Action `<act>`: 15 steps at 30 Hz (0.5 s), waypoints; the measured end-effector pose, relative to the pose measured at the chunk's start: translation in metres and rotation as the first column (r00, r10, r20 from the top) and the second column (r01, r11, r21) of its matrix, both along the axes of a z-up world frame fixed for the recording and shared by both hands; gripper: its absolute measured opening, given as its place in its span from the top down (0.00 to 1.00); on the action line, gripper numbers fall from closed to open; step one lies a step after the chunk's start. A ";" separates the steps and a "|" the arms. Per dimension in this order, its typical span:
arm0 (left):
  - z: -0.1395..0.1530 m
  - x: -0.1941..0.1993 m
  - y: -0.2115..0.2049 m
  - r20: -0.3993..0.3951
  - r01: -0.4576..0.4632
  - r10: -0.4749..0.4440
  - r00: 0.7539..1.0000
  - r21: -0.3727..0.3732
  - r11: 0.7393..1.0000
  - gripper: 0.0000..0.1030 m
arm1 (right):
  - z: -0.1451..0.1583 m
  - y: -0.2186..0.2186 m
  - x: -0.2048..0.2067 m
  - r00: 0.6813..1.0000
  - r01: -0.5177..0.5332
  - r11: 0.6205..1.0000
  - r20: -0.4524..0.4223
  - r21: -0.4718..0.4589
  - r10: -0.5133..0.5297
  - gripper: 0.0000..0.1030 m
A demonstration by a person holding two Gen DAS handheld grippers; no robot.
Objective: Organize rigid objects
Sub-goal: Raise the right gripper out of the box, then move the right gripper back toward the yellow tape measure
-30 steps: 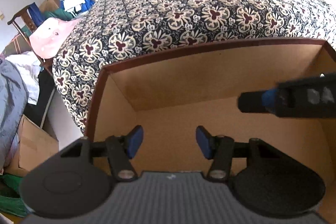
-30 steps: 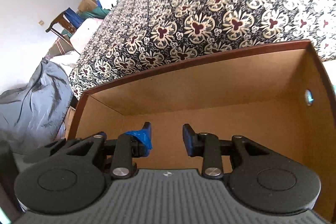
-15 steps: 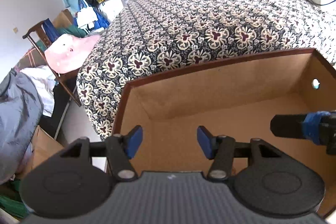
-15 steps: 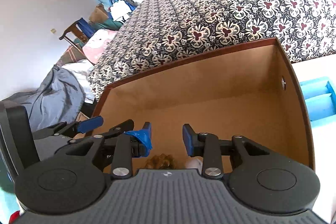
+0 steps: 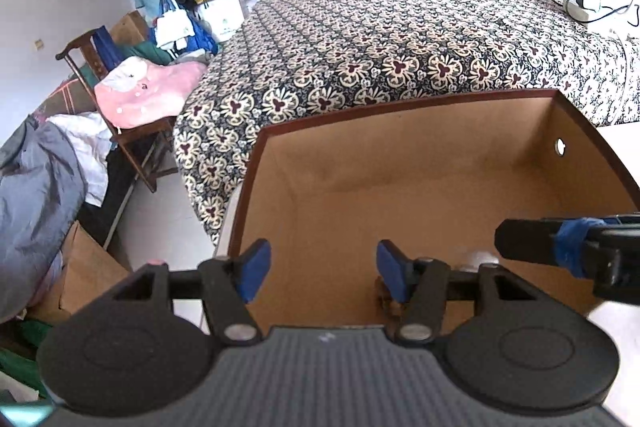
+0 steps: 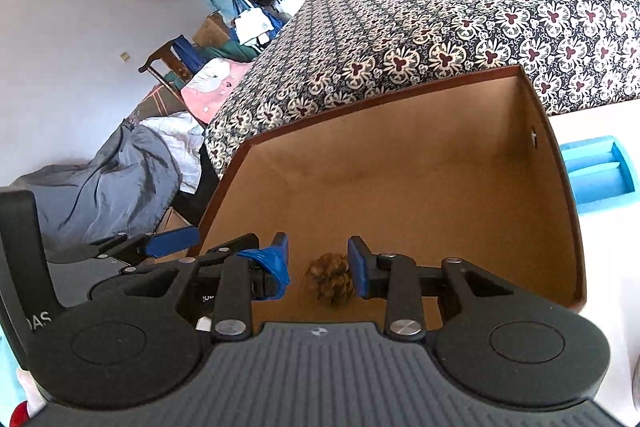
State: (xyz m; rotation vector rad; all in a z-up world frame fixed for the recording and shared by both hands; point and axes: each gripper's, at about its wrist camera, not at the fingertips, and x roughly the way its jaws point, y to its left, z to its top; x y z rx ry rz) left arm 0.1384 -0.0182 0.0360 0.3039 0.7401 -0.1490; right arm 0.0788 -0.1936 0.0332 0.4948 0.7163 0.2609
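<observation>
Pinecone [image 6: 330, 283] now visible inside box [image 6: 400, 163]

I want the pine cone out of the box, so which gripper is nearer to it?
Right. The right gripper frames the pine cone between open fingers; the left gripper sits further left.

A tan cardboard box [image 6: 440, 163] edged in dark red holds a brown pinecone [image 6: 330, 278]; behind it, a bedspread [image 5: 400, 39] of cream flowers on black, and a bright blue tray [image 6: 600, 169].
</observation>
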 end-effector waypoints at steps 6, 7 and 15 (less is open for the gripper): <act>-0.002 -0.022 0.004 0.007 -0.001 0.001 1.000 0.007 1.000 0.42 | -0.006 0.003 -0.017 1.000 -0.011 1.000 0.006 0.023 0.011 0.85; -0.003 -0.026 0.004 0.008 -0.004 0.004 1.000 0.009 1.000 0.42 | -0.007 0.002 -0.019 1.000 -0.012 0.999 0.003 0.031 0.012 0.85; -0.007 -0.047 0.007 0.004 -0.027 0.027 1.000 0.010 1.000 0.41 | -0.014 0.002 -0.041 0.999 -0.003 0.999 0.035 0.047 0.001 0.85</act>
